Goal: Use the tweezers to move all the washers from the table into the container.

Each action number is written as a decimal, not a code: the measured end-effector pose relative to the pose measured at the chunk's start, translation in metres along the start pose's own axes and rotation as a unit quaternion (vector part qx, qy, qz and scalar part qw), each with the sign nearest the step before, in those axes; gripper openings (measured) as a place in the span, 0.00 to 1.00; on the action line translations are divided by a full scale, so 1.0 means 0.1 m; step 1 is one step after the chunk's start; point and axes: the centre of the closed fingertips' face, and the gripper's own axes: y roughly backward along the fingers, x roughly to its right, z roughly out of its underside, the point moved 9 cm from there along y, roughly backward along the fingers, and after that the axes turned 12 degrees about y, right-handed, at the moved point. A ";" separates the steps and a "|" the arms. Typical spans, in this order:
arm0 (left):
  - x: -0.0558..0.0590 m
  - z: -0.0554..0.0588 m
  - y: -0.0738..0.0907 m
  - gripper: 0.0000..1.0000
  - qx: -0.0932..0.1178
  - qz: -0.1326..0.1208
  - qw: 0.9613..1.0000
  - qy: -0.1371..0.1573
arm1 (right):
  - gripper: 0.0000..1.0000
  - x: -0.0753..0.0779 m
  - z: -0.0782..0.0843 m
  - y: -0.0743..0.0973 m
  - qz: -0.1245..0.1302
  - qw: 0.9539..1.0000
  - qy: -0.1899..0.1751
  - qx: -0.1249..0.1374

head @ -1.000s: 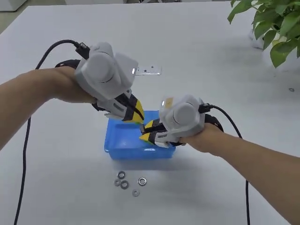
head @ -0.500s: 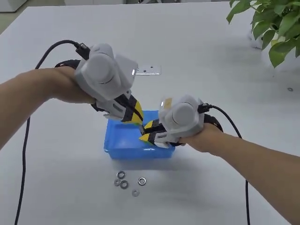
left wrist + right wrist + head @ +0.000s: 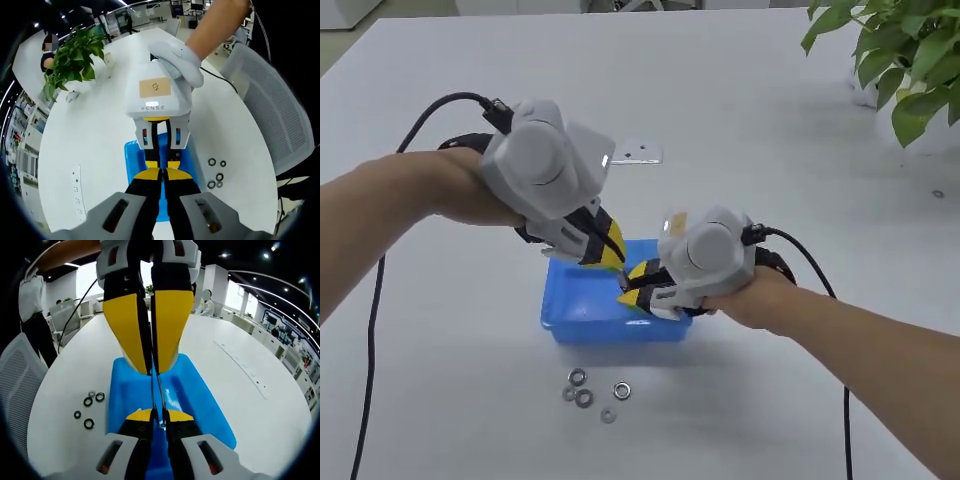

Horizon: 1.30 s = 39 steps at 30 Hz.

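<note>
My left hand-held gripper (image 3: 608, 252) hangs over the back edge of the shallow blue plastic container (image 3: 582, 328), its yellow-padded jaws drawn together. In the right gripper view they appear closed on the rear of the thin metal tweezers (image 3: 154, 385), which run forward and down toward my other tool. In front of the container, near its front wall but apart from it, five small metal ring washers (image 3: 584, 398) lie in a loose cluster on the white table (image 3: 770, 120). I can't make out any washer inside the container. My right hand-held gripper (image 3: 633, 287) sits over the container's right side, nose to nose with the left, jaws pinched narrow about the tweezers near their tips. Whether those tips carry anything is too small to tell.

I judge this to be settling the grip on the tweezers before a pick. To do it well, I want one hand-held gripper firm at the rear so the tool cannot pivot. The other should press squarely across the two arms, so a squeeze brings the points together without twisting. The points should stick out clear past my pads. Then I should carry both over the front wall together, low and slow, and come down on the outermost washer with one point through its hole.
</note>
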 end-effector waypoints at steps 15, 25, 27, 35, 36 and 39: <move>0.09 -0.08 0.14 0.05 0.004 0.001 1.000 -0.002 | 0.10 -0.06 -0.14 0.09 0.003 1.000 0.013 0.011; 0.23 -0.17 0.32 0.05 0.003 -0.008 1.000 -0.008 | 0.10 -0.12 -0.29 0.21 0.013 0.999 0.021 0.023; 0.26 -0.18 0.35 0.05 0.002 -0.010 1.000 -0.009 | 0.10 -0.15 -0.32 0.24 0.015 0.999 0.020 0.026; 0.40 -0.23 0.43 0.05 -0.002 -0.008 1.000 -0.015 | 0.10 -0.27 -0.41 0.31 0.023 0.999 0.023 0.035; 0.41 -0.24 0.44 0.05 -0.002 -0.009 1.000 -0.016 | 0.10 -0.28 -0.42 0.32 0.024 0.999 0.024 0.036; 0.46 -0.25 0.46 0.05 -0.001 -0.011 1.000 -0.017 | 0.10 -0.32 -0.44 0.34 0.026 0.999 0.023 0.039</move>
